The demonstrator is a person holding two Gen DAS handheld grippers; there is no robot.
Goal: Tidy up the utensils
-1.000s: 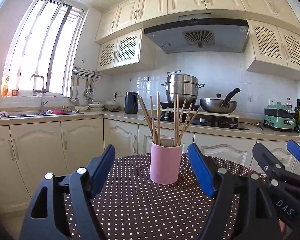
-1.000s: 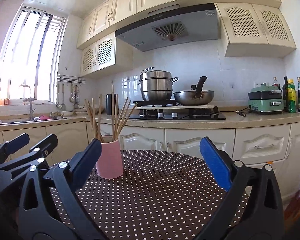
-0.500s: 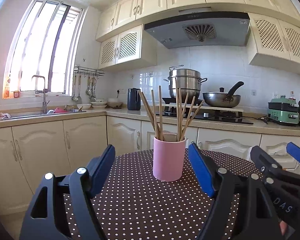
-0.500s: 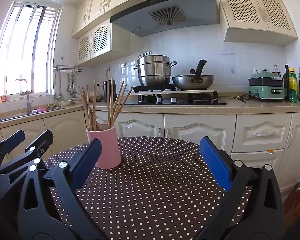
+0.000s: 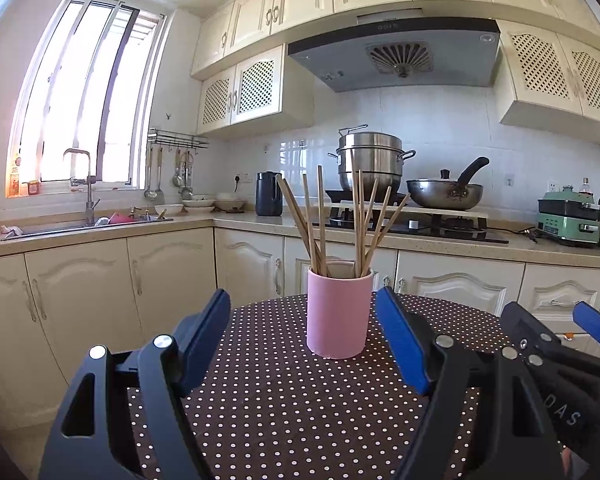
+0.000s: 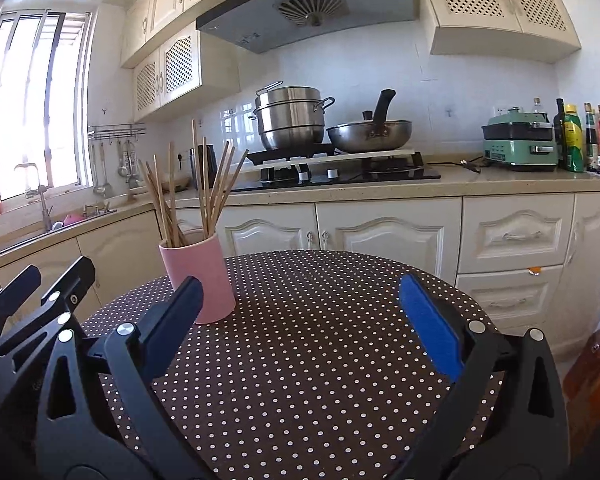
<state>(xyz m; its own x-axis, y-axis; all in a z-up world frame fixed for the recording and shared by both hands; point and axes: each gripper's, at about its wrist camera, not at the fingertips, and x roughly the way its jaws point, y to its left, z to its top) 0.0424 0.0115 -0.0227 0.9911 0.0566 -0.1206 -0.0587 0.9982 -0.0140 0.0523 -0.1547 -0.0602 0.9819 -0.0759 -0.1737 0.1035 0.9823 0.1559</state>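
Both grippers hover over a polka-dot table [image 5: 300, 420], jaws apart and holding nothing. The left gripper [image 5: 304, 344] faces a pink cup [image 5: 337, 314] of wooden chopsticks [image 5: 340, 224], the cup just beyond its fingertips. The right gripper [image 6: 300, 320] points past the cup, which stands to its left. Compared with a second ago, both views have tipped slightly downward, and the right one has rolled; the cup has not moved. The chopsticks already look gathered, so the task seems nearly done.

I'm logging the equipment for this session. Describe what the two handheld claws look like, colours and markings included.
Both are the same build. The left claw has black angular arms with triangular cut-outs, silver pivot bolts and flat blue pads on the inner face of each finger. The right claw matches it: black frame, silver bolts, blue pads. Seen from the left wrist view, its side carries white lettering, partly readable as "DAS". No cables or sleeves show.
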